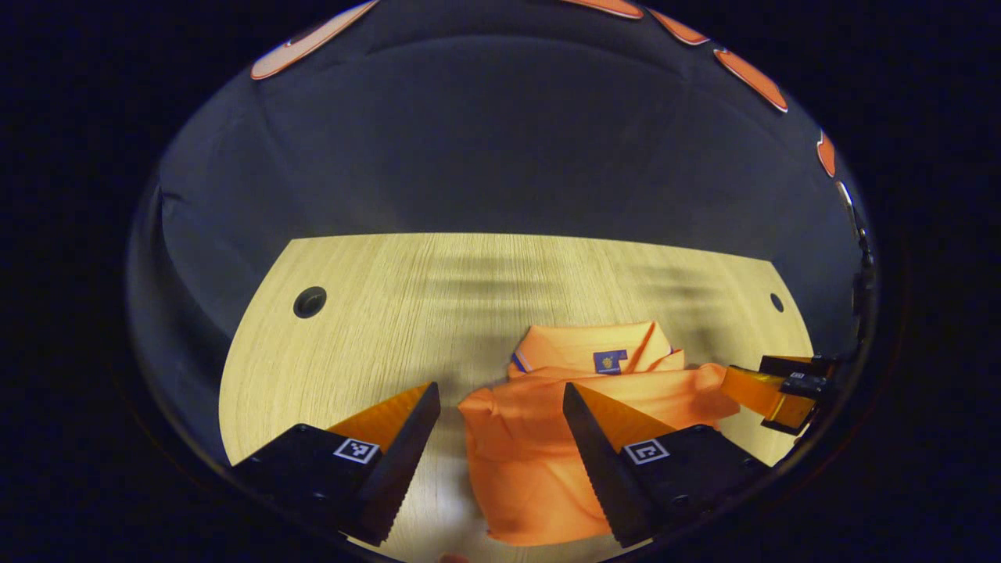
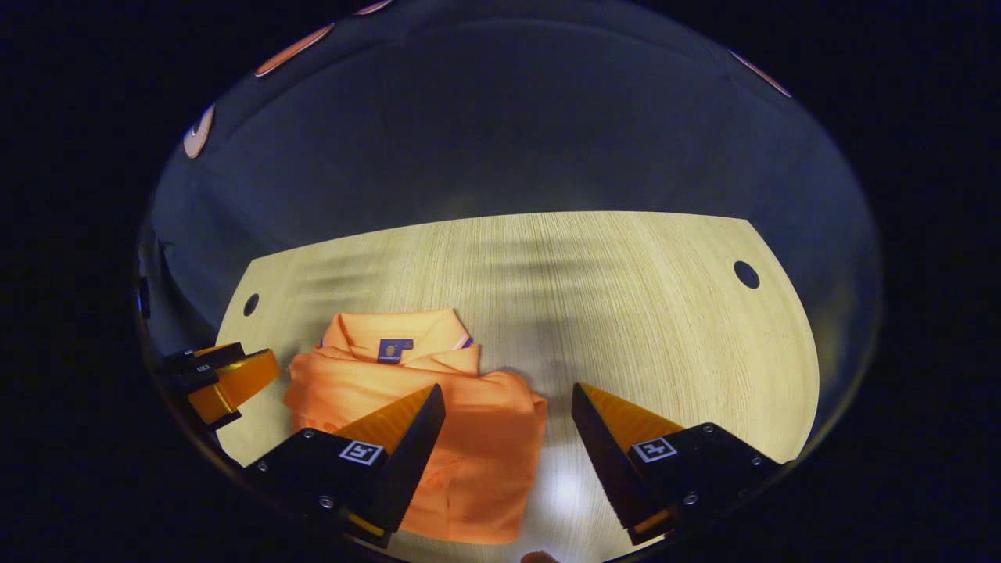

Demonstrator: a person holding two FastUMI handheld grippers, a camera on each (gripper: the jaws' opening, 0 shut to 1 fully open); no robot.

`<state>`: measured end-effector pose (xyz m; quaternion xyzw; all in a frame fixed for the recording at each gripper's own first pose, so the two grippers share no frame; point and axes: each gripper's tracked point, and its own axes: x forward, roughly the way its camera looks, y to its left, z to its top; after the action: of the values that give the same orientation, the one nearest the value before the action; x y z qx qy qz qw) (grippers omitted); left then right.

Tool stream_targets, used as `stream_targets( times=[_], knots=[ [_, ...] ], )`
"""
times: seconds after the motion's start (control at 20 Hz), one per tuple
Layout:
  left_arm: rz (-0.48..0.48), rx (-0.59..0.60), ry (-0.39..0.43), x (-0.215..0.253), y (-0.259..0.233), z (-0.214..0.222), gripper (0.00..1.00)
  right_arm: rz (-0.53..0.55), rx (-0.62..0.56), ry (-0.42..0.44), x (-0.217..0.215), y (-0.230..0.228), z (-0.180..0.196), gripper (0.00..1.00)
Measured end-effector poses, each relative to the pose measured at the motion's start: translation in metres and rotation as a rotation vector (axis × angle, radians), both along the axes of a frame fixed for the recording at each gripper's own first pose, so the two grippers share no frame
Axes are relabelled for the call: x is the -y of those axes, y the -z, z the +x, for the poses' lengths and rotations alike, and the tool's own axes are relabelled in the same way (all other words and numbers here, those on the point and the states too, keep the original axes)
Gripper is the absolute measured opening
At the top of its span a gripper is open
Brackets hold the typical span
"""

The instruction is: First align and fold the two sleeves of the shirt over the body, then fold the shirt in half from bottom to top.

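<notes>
An orange polo shirt [image 1: 539, 438] lies folded on the wooden table [image 1: 407, 313], collar and label toward the far side. In the left gripper view my left gripper [image 1: 500, 407] hangs open above the shirt's left edge, nothing between its fingers. The right gripper [image 1: 782, 387] shows there at the far right, beside the shirt's shoulder. In the right gripper view the same shirt [image 2: 461, 438] sits at lower left, and my right gripper [image 2: 508, 407] is open over its right edge, holding nothing. The left gripper [image 2: 223, 379] appears at the left edge, just off the shirt.
The table has a round cable hole [image 1: 310, 302] at the far left and another hole [image 2: 746, 274] at the far right. Dark cloth walls close in behind the table [image 2: 626, 297]. Bare wood lies beyond the collar.
</notes>
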<state>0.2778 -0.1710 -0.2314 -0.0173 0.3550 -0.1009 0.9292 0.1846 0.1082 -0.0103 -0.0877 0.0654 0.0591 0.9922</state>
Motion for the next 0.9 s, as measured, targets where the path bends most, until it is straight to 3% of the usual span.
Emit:
stream_targets(
  times=[0.35, 0.65, 0.9],
  knots=[
    [-0.084, 0.211, -0.002, -0.017, -0.104, -0.052, 0.99, 0.030, 0.170, -0.074, -0.003, -0.035, -0.097, 0.99],
    [-0.067, 0.462, -0.010, -0.044, -0.198, -0.139, 0.99, 0.074, 0.356, -0.133, 0.005, -0.059, -0.202, 0.99],
    [-0.097, 0.608, -0.042, -0.063, -0.237, -0.196, 0.98, 0.089, 0.483, -0.192, 0.014, -0.055, -0.267, 0.99]
  ],
)
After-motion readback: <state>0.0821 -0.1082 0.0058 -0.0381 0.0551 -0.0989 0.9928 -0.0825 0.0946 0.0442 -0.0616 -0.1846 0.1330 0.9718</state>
